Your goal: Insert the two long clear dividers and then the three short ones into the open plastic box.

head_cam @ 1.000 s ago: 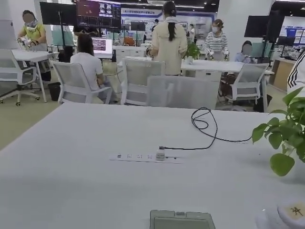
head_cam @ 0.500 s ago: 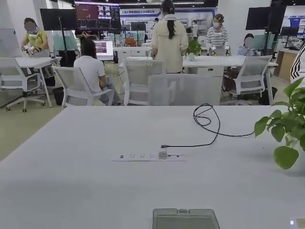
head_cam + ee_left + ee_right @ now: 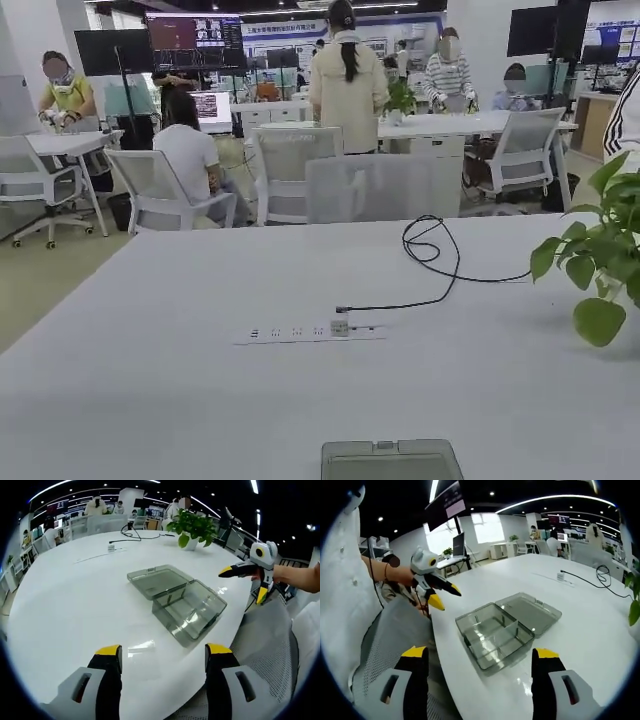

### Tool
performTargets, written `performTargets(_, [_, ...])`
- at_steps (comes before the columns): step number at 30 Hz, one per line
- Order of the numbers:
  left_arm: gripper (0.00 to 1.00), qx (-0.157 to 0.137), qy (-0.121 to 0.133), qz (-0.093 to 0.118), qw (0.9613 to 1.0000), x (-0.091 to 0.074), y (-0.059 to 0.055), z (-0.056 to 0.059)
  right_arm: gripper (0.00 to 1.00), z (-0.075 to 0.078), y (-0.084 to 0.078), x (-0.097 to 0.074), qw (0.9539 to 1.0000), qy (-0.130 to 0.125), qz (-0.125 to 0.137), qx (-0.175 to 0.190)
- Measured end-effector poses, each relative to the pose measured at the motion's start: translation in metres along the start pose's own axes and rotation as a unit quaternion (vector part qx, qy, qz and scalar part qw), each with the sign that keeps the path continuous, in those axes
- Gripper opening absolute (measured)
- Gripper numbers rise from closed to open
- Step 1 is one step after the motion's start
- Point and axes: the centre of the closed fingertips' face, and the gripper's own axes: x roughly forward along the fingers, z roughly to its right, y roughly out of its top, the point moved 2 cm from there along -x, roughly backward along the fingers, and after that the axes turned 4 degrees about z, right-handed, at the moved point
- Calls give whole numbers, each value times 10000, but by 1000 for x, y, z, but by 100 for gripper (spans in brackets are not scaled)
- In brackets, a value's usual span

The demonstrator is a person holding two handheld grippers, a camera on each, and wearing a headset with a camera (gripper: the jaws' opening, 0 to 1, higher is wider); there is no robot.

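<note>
Head view: one smooth white table stretches far ahead. At its near edge lies one box of smoky clear plastic, rectangular with rounded corners, cut off by the bottom of the picture. Farther on sit one flat white power strip and one thin black cable, looped at its far end. One leafy green plant stands at the right.

Left gripper view: the left gripper hangs over the near table edge, its two yellow-tipped black jaws wide apart and holding nothing. The box lies open beyond them, the flat lid folded out on the far side of the deeper tray. A faint clear sliver lies on the table by one jaw tip; I cannot tell whether it is a divider. The right gripper hovers right of the box, jaws spread and empty.

Right gripper view: the right gripper's two jaws stand apart, empty, near the box's tray. Thin clear dividers stand inside; their number I cannot tell. The left gripper is at the left, off the table.
</note>
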Motion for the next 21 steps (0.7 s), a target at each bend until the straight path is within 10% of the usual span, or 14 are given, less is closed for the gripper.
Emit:
performTargets(7, [63, 7, 344, -767, 9965, 8, -23, -14, 86, 2, -12, -10, 9999, -75, 66, -110])
performTargets(21, [47, 2, 693, -1469, 9867, 27, -41, -24, 86, 3, -30, -20, 9994, -144, 59, -301])
